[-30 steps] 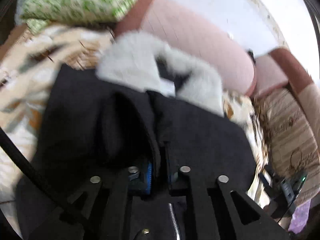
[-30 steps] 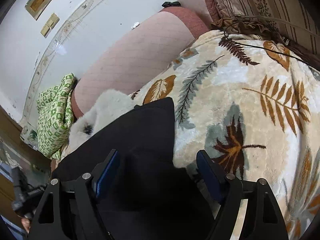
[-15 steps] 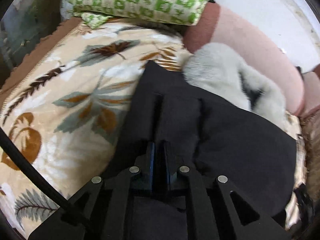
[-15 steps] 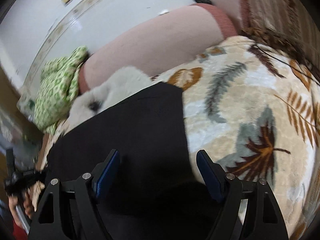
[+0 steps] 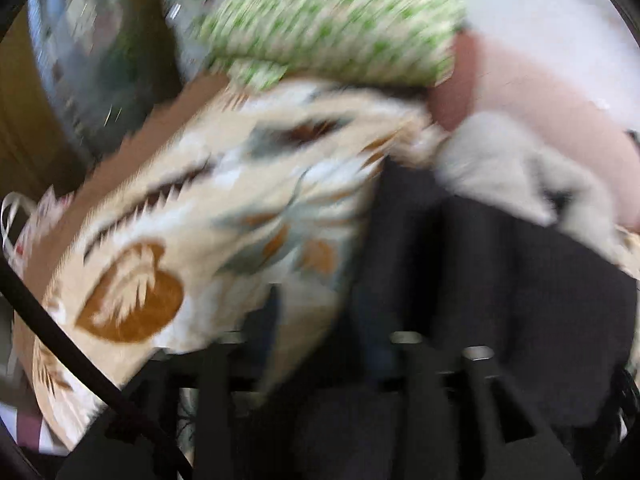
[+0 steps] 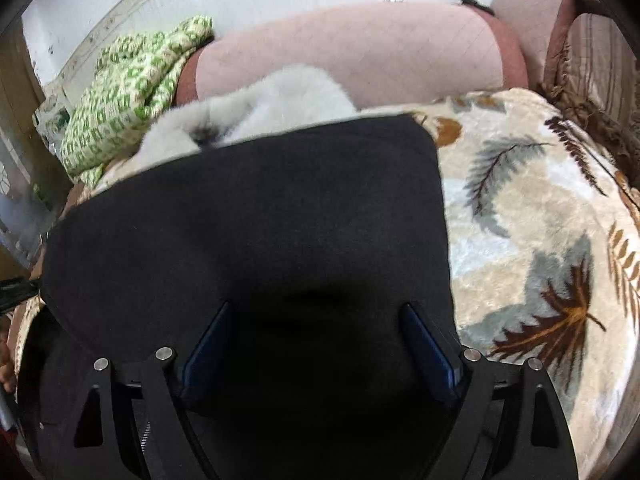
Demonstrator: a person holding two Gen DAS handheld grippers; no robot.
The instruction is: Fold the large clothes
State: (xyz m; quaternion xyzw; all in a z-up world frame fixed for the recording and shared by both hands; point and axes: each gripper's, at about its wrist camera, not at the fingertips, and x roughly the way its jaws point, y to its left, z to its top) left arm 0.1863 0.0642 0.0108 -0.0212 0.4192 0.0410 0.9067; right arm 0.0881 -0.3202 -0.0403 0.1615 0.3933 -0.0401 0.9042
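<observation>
Jaws of both grippers are opening, nothing pinched: right gripper [image 6: 316, 344] over the black coat [image 6: 248, 216], left gripper [image 5: 320, 340] at its edge.

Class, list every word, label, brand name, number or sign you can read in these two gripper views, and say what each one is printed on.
None can be read.
The green-and-white patterned cloth carries small block shapes, too blurred to read as letters.
The black coat, its pale fur collar and the leaf-print blanket show no writing.
The left wrist view is motion-blurred throughout.

Black coat [image 6: 256, 216] (pale fur collar [image 6: 260, 120]), leaf-print blanket [image 6: 532, 216]
</observation>
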